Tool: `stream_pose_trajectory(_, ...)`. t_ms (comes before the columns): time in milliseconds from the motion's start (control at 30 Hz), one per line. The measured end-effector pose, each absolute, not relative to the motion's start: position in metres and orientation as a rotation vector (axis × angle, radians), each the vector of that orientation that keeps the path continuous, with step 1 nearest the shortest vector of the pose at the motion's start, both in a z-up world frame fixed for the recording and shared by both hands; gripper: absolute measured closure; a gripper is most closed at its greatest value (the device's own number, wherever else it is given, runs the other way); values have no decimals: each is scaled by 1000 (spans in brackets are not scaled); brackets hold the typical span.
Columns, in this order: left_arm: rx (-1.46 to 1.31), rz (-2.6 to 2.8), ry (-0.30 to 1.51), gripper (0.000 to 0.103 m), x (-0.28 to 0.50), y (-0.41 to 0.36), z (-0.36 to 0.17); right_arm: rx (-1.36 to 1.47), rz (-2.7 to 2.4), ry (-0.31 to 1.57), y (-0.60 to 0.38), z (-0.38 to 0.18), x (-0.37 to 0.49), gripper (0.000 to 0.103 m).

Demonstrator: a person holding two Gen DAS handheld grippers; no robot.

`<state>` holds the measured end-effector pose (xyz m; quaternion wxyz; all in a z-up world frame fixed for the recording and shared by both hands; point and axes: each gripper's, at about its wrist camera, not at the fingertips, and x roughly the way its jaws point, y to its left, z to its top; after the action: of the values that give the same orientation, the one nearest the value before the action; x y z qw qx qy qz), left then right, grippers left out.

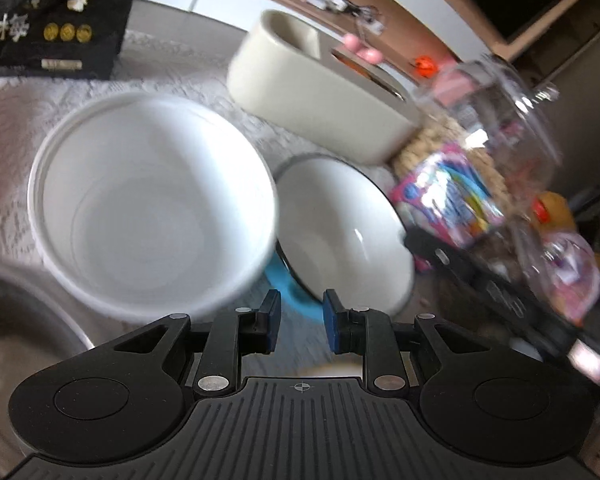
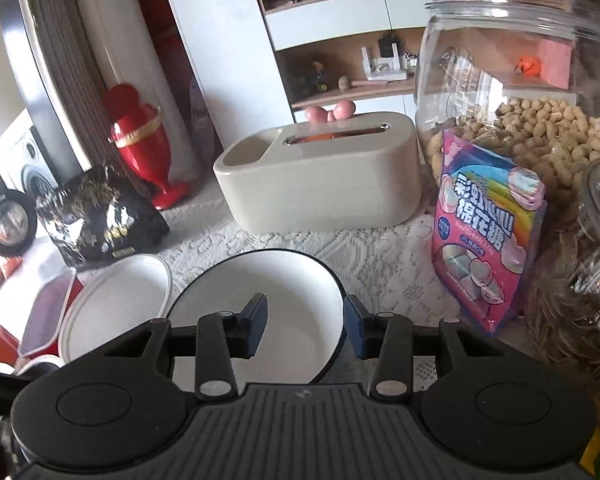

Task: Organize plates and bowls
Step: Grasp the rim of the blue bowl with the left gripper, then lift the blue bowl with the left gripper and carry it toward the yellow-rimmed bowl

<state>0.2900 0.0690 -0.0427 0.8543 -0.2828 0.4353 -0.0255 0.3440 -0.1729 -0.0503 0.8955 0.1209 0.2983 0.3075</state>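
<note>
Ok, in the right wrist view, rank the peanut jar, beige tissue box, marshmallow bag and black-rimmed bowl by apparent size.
1. peanut jar
2. beige tissue box and black-rimmed bowl: alike; the bowl is nearer and partly hidden.
3. marshmallow bag

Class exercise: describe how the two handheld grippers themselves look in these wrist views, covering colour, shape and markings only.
Both match. The left gripper and right gripper are matte black plastic, each with a ribbed central body, two rounded lobes with circular discs, angular linkage arms and silver rivet pins. The fingertips carry dark blue pads. A small crosshair mark sits on the left body's top edge. No cables or sleeves show.
</note>
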Motion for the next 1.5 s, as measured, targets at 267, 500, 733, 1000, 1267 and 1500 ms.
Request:
stream_pose_trajectory(267,-420,38,881,71,329,56,-41,291,612,730,-176,-74,369,60)
stream_pose_trajectory(500,-326,52,909,70,344,46,-48,333,656,869,-163,-96,392,60)
stream_pose_trajectory(733,-263,52,909,69,352,39,-49,369,720,933,-153,-110,400,60)
stream_pose_trajectory(1000,-282,28,941,65,348,33,-49,279,728,900,-146,-102,385,65)
stream_pose_trajectory(1267,-276,-75,970,67,348,19,-49,277,669,903,-176,-101,376,65)
stream_pose_trajectory(1500,-260,-85,1039,65,367,12,-64,299,658,870,-184,-100,379,62)
